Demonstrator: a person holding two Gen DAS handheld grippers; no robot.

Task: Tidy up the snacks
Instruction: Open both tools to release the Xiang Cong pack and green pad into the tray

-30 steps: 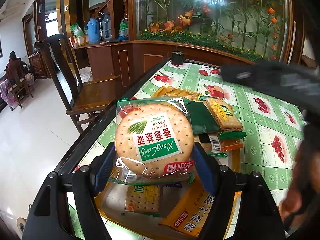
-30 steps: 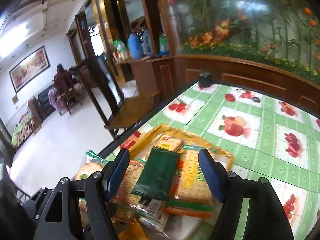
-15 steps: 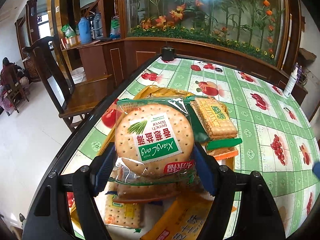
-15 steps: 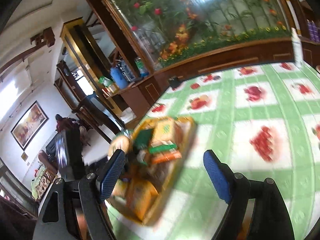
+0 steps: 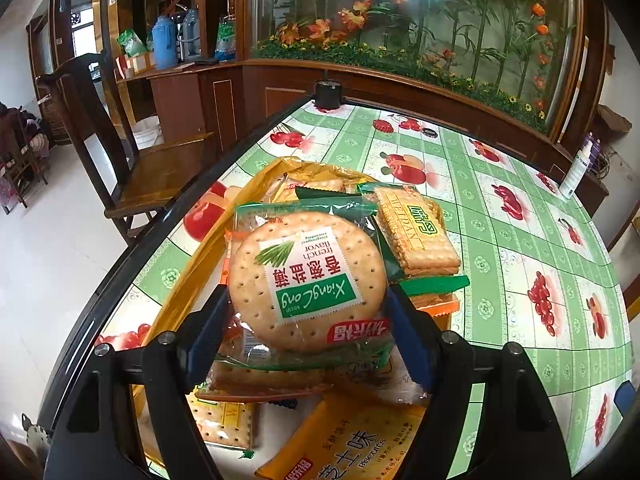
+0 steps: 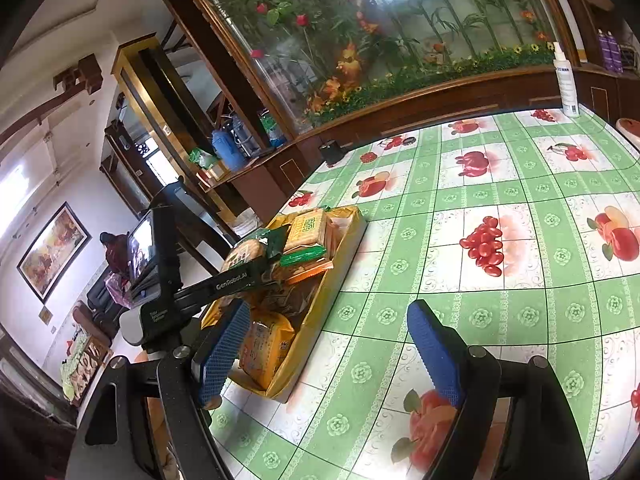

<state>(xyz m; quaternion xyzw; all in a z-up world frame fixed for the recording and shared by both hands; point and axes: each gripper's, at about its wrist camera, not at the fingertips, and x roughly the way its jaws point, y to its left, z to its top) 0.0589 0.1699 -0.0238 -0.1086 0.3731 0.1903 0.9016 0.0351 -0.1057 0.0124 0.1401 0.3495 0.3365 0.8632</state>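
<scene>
My left gripper (image 5: 308,320) is shut on a round cracker pack (image 5: 304,280) with a green XiangLong label, held just above a yellow tray (image 5: 188,280) full of snack packs. A square cracker pack (image 5: 416,232) and an orange biscuit pack (image 5: 352,440) lie in the tray. In the right wrist view the tray (image 6: 332,292) sits left of centre, with the left gripper (image 6: 244,276) over it holding the round pack (image 6: 244,254). My right gripper (image 6: 328,356) is open and empty, low over the tablecloth to the right of the tray.
The table (image 5: 500,240) has a green fruit-print cloth and a dark edge at left. A wooden chair (image 5: 132,168) stands beside it. A white spray bottle (image 6: 564,84) and a small black object (image 5: 328,94) stand at the far edge by a wooden cabinet.
My right gripper has swung away from the tray to the right and now hangs over bare cloth. My left gripper still holds the round cracker pack over the tray.
</scene>
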